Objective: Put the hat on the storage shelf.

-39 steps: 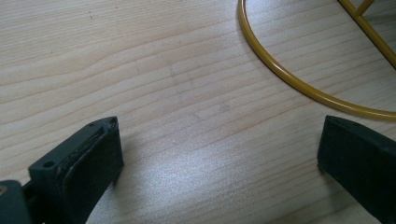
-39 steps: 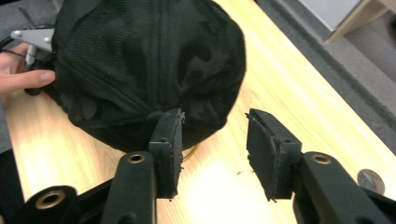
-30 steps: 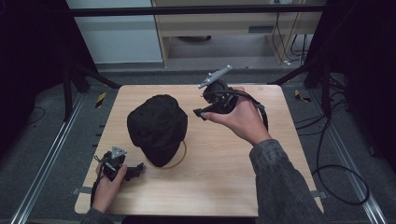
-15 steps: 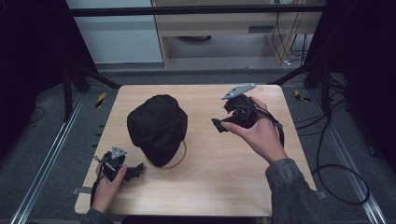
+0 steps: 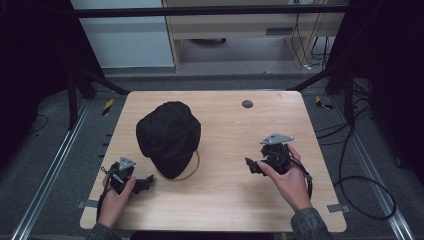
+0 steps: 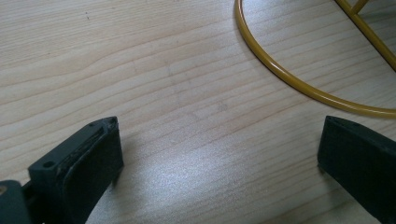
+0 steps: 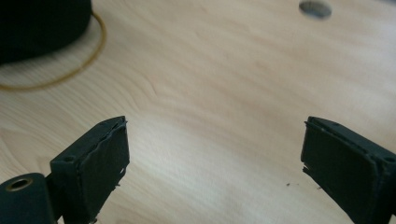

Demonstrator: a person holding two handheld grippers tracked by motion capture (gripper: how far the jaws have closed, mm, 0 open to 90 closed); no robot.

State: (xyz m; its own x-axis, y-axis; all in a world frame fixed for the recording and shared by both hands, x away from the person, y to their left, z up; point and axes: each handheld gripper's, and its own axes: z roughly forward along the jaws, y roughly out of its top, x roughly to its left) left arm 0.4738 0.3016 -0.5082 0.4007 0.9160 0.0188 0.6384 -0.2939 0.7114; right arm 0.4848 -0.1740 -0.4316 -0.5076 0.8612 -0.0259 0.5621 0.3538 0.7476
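Resting on: a light wooden table, the largest thing in the scene, its grain running across both gripper views.
Black cap: sits on the left half of the table, draped over a stand whose yellow wire ring pokes out from under its near edge; neither gripper touches it.
Right gripper: held low over the right half of the table, well apart from the cap, with its grey three-cornered plate on top; its jaws have just been opening and now stand wide, with bare wood between them.
Left gripper: held near the table's front left corner, just in front of the cap; jaws spread wide and released, nothing between them, and the yellow wire ring curves across the wood just beyond them.
Small grey disc: lies flat near the far edge of the table, well apart from both grippers.
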